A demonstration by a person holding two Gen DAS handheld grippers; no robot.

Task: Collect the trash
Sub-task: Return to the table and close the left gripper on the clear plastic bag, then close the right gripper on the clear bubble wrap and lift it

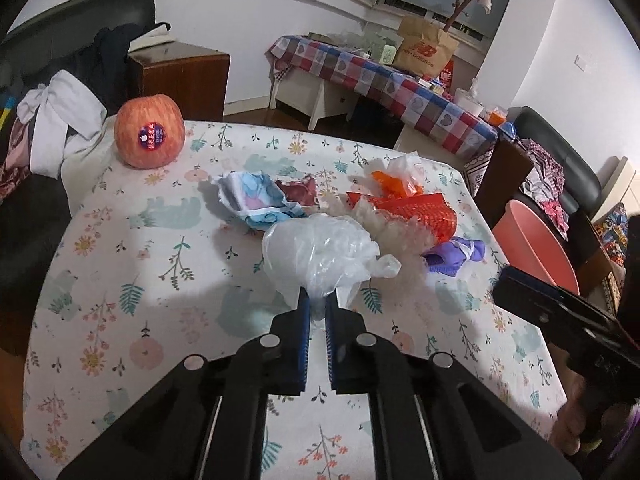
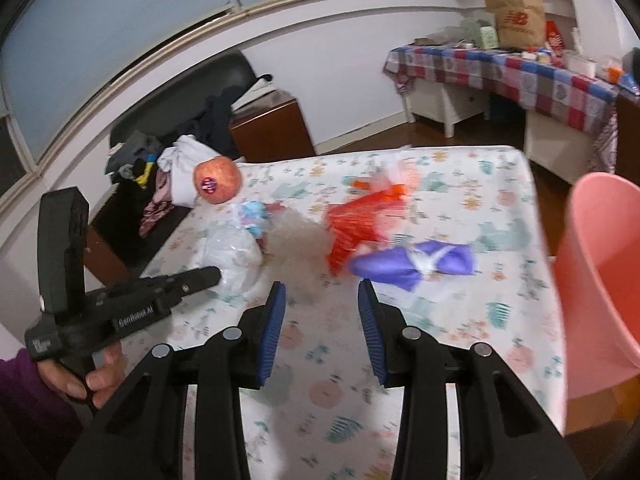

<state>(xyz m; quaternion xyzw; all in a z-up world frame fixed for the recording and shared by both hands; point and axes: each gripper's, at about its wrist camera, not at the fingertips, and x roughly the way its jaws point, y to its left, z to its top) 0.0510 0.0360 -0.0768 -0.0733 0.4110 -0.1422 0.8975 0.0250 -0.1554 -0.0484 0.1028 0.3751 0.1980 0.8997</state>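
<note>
At lower centre of the left wrist view, the left gripper (image 1: 317, 310) is clamped on the clear plastic bag (image 1: 320, 254) resting on the floral surface (image 1: 140, 260). The right gripper (image 2: 322, 300) stands apart, holding nothing — the purple wrapper (image 2: 408, 264) lies just beyond it, the pink bin (image 2: 600, 272) at right.

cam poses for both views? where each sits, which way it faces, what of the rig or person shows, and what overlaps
Left wrist: on the left gripper, angled down across the floral table; its fingers are shut on the clear plastic bag; right gripper's body at the right edge.
Right wrist: on the right gripper, angled down at the table's right side; jaws open and empty, short of the purple wrapper; the left gripper and the hand holding it show at left.
Shared: apple, red wrapper, pink bin.
</note>
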